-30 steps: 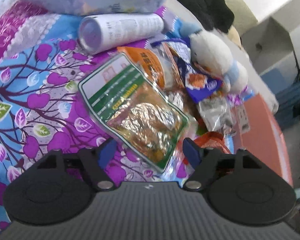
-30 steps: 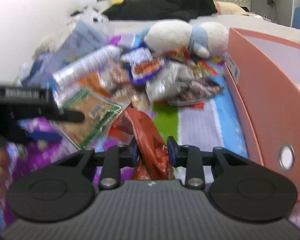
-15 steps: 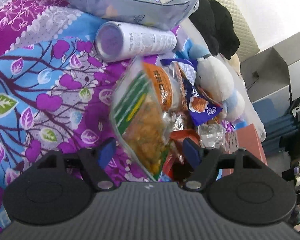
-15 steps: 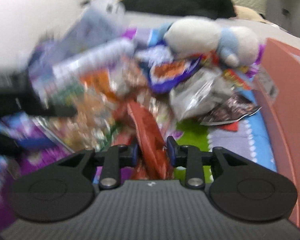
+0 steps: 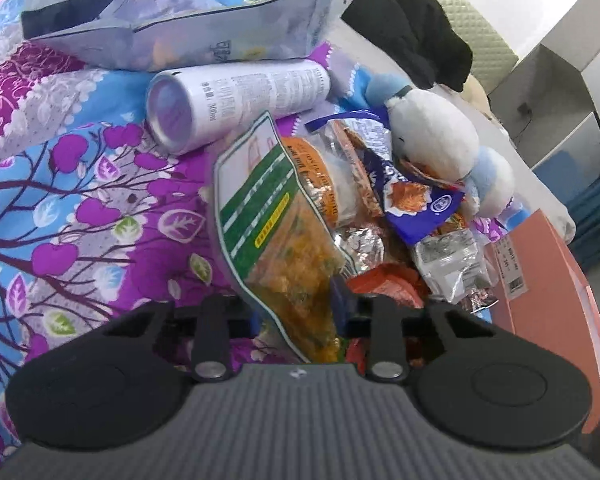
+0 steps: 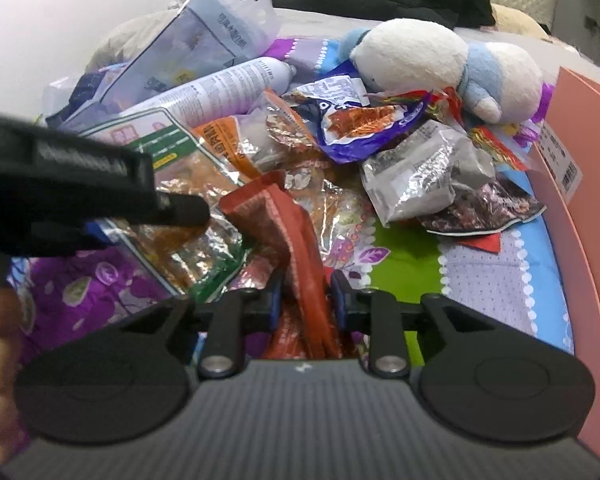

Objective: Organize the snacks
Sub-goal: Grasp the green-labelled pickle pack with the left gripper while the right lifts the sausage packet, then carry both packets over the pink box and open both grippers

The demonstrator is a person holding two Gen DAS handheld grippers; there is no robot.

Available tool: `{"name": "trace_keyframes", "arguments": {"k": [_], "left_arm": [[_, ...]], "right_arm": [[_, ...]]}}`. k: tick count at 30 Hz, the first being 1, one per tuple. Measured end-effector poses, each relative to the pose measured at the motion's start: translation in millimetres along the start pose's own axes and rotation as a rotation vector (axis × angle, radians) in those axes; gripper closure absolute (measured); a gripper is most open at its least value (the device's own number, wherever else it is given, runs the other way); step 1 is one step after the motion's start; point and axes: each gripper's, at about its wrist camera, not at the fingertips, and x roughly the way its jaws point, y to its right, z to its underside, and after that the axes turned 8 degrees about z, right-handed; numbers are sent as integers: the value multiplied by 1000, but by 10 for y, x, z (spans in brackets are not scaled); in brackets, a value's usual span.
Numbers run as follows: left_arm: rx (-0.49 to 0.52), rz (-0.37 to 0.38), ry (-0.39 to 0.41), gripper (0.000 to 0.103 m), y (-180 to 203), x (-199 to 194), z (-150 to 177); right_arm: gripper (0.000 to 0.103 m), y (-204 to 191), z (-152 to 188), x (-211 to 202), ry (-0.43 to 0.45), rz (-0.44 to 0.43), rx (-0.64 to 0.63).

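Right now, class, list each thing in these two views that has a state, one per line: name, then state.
Left gripper: jaws closing on the green packet.
Green packet: lifted at its near end, between the jaws.
Right gripper: jaws closing on the red packet.
Red packet: creased, standing up.
Can: lying on its side.
Plush toy: lying against the snacks.

Legible print is scarce. White spray can (image 5: 236, 100), lying on its side: small black print along the body, one entry reads roughly "300ml". Salmon box (image 5: 540, 280): white sticker (image 5: 514, 268) with barcode and digits, too small to read. Snack packets and the pale plastic bag (image 6: 216, 36): lettering present, not decipherable.
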Motion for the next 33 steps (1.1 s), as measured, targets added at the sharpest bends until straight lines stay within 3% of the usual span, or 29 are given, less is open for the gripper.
{"name": "trace_keyframes", "arguments": {"k": [2,7,12,19,25,33], "left_arm": [[13,13,8,83,47,-27,2],[83,-3,42,90,253,-244,-17],[182,-38,44,90,512,-523,20],[237,-77,11,90,751,-868,136],[268,-76,-29,90,963,-1005,169],[301,-36,-21,90,1366,-1171,5]], "right_arm": [[76,15,-3,-39,-8,4,24],[76,112,20,-269,0,57,57],[76,274,44,-591,16,93,78],[76,464,156,-1011,23,126,110],[76,593,199,-1245,22,135,148],[76,769,-30,-1543,77,140,176]]}}
